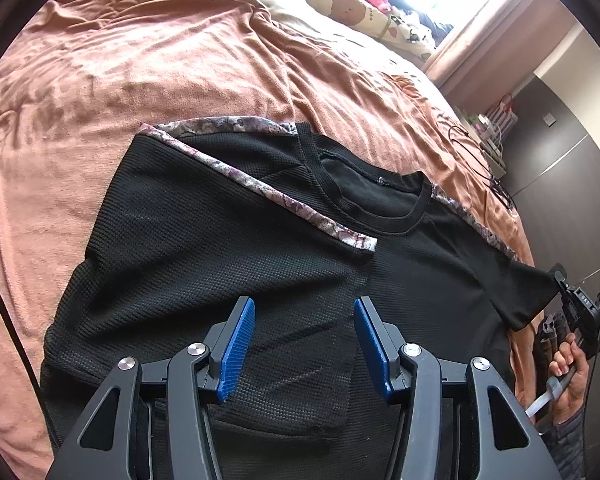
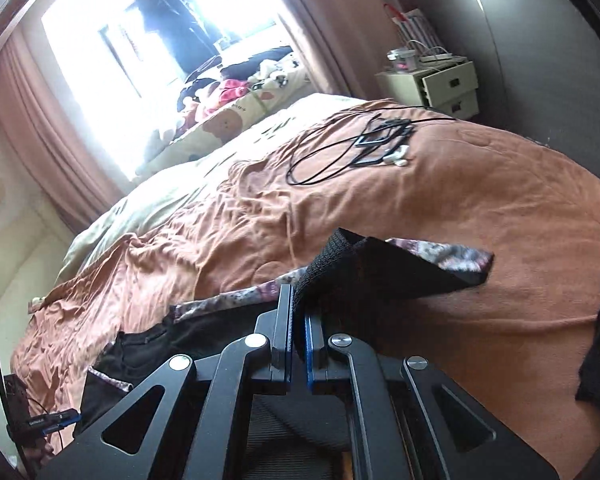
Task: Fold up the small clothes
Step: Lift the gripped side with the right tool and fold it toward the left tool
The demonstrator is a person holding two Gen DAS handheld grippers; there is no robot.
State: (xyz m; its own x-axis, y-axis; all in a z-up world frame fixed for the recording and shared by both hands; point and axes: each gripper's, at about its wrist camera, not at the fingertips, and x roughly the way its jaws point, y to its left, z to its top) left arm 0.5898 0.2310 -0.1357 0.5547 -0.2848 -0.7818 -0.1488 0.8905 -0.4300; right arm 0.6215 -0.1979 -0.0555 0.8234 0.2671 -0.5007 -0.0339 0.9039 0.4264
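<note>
**On an orange bedspread, a black shirt is being folded by its sleeve**

Across the orange bedspread (image 1: pixel 148 64) a black waffle-knit shirt (image 1: pixel 220 248) is being laid out, its collar pointing toward the far side of the bed. One sleeve, edged with a floral-patterned strip (image 1: pixel 300 212), is already lying folded over the chest. The opposite sleeve (image 2: pixel 384 268) is being held up off the cover, its cuff pinched between the blue pads of the right gripper (image 2: pixel 298 320), whose jaws are clamped tight on the cloth. In the left wrist view that same sleeve (image 1: pixel 528 292) is being stretched out past the bed's edge, and the person's hand (image 1: pixel 568 380) is seen wrapped around the tool's handle. The left gripper (image 1: pixel 304 344) is being held above the shirt's lower body, its jaws standing about half apart with nothing between them and the pads not touching the fabric. Farther out, a tangle of black cables (image 2: pixel 352 148) is lying on the bedspread, a printed quilt (image 2: pixel 228 120) is bunched by the bright window (image 2: pixel 148 40), and a pale bedside cabinet (image 2: pixel 440 84) is standing against the dark wall.
</note>
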